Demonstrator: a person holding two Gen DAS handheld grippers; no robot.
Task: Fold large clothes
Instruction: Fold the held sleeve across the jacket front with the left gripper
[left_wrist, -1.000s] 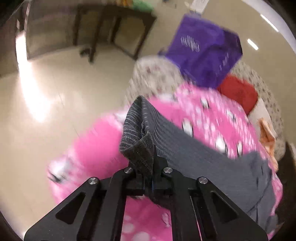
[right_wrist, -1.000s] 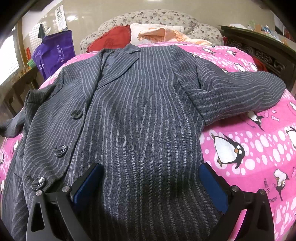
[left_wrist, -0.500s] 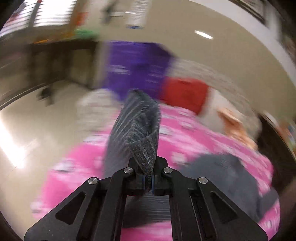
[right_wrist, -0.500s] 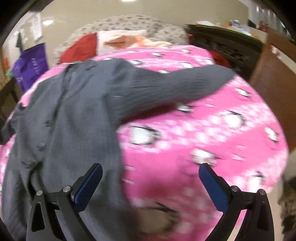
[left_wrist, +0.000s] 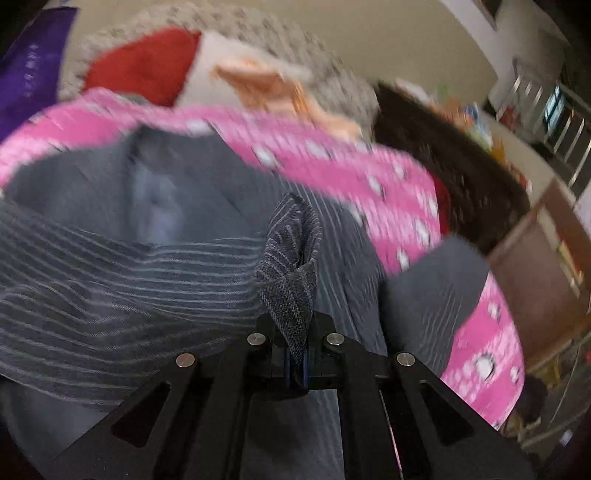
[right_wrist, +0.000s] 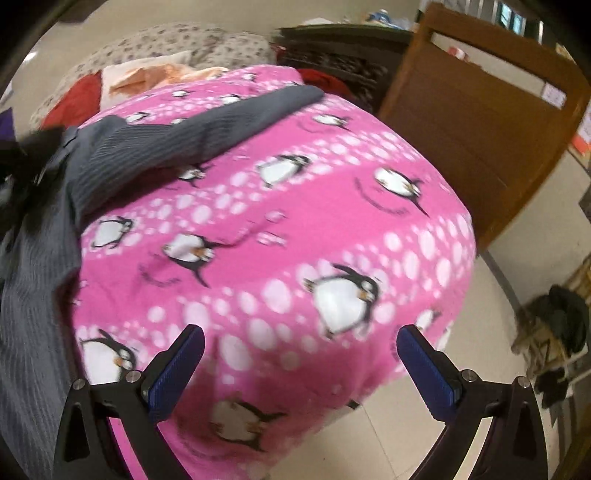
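Observation:
A grey pinstriped jacket (left_wrist: 155, 206) lies on a bed covered by a pink penguin blanket (left_wrist: 369, 177). My left gripper (left_wrist: 295, 363) is shut on the cuff of the jacket's sleeve (left_wrist: 291, 266) and holds it above the jacket's body. In the right wrist view the jacket (right_wrist: 33, 280) lies at the left, its other sleeve (right_wrist: 207, 125) stretched across the pink blanket (right_wrist: 280, 229). My right gripper (right_wrist: 299, 363) is open and empty above the blanket's near right corner.
Red and white pillows (left_wrist: 147, 66) and a floral quilt (left_wrist: 258, 33) lie at the bed's head. A purple bag (left_wrist: 26, 74) is at the far left. A wooden headboard (right_wrist: 480, 122) and dark cabinet (right_wrist: 340, 48) stand to the right, with tiled floor (right_wrist: 406, 435) below.
My left gripper has swung the held sleeve from beside the bed over onto the jacket's body. My right gripper has moved right, off the jacket to the bare blanket corner.

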